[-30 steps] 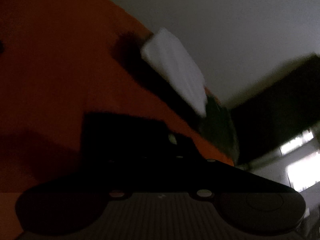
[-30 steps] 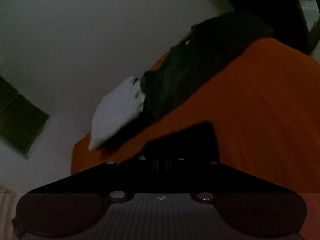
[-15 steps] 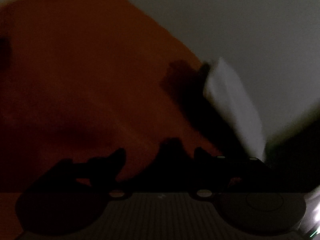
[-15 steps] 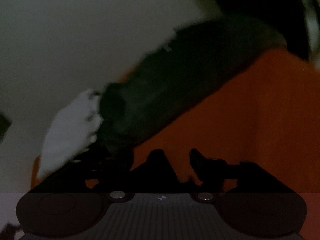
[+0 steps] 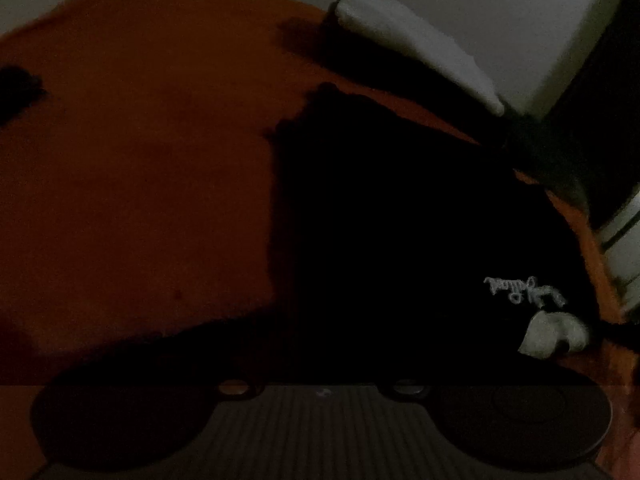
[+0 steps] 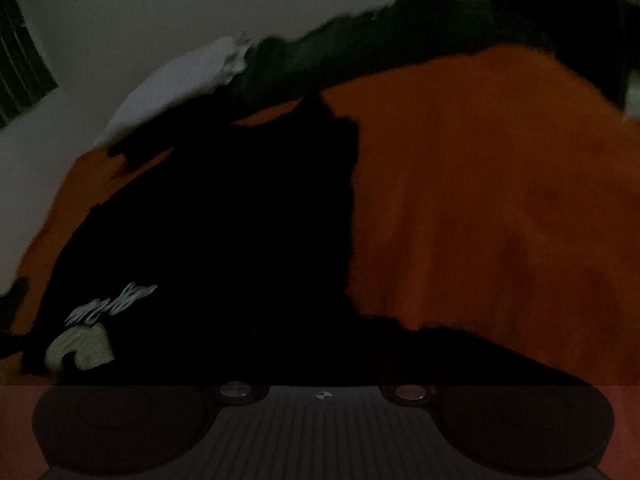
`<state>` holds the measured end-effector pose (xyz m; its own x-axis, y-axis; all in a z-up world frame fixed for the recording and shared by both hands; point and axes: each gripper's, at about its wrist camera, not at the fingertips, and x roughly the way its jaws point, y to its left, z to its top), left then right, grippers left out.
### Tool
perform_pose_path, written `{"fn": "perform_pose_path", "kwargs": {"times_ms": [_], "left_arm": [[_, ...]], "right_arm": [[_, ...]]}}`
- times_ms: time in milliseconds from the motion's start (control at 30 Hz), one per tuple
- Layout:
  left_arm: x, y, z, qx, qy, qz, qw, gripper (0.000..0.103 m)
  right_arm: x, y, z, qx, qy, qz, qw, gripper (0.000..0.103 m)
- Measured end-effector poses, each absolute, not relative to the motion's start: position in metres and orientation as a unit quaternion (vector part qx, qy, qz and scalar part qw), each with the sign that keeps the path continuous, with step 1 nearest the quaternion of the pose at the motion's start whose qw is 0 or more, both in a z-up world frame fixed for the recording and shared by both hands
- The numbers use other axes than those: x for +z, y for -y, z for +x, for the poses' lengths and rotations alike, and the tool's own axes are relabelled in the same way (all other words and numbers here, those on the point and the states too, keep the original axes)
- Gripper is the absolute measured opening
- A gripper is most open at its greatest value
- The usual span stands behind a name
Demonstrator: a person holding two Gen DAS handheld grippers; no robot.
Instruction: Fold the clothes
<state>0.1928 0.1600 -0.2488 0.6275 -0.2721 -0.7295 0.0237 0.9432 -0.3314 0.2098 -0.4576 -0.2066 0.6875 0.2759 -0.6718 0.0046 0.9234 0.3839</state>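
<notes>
1. A black fabric garment with pale script lettering (image 5: 420, 240) is lying spread on the orange bedspread (image 5: 140, 168), filling the lower middle of both wrist views; half a second ago only orange cloth and the fingers' outlines showed there.
2. The lettering and a pale grey patch of the garment are sitting toward its near side, right in the left view and left in the right view (image 6: 224, 240), so the two hand-held grippers are flanking it.
3. A folded white cloth (image 5: 416, 48) and a dark green bundle (image 6: 380, 48) are resting along the far edge of the bed, apart from the black garment.
4. The left hand-held gripper and the right hand-held gripper are merging with the black cloth in this dim light; whether either one is open, closed or pinching fabric cannot be told.
5. Judging from the change, the garment is being brought down or the grippers are being lowered onto it; it looks fairly flat, which would suit laying out or a fold already pressed.
</notes>
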Motion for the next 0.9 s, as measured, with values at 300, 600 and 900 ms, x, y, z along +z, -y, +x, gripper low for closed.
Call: {"fn": "perform_pose_path", "kwargs": {"times_ms": [300, 600, 900], "left_arm": [[-0.232, -0.171, 0.173, -0.107, -0.414, -0.145, 0.892, 0.006], [-0.255, -0.162, 0.16, -0.13, -0.415, -0.169, 0.885, 0.074], [-0.27, -0.152, 0.171, -0.106, -0.429, -0.228, 0.867, 0.013]], "right_arm": [[-0.186, 0.483, 0.188, 0.075, -0.369, 0.215, 0.901, 0.005], [-0.211, 0.488, 0.174, 0.105, -0.358, 0.25, 0.894, 0.078], [-0.227, 0.48, 0.186, 0.056, -0.385, 0.263, 0.883, 0.034]]}}
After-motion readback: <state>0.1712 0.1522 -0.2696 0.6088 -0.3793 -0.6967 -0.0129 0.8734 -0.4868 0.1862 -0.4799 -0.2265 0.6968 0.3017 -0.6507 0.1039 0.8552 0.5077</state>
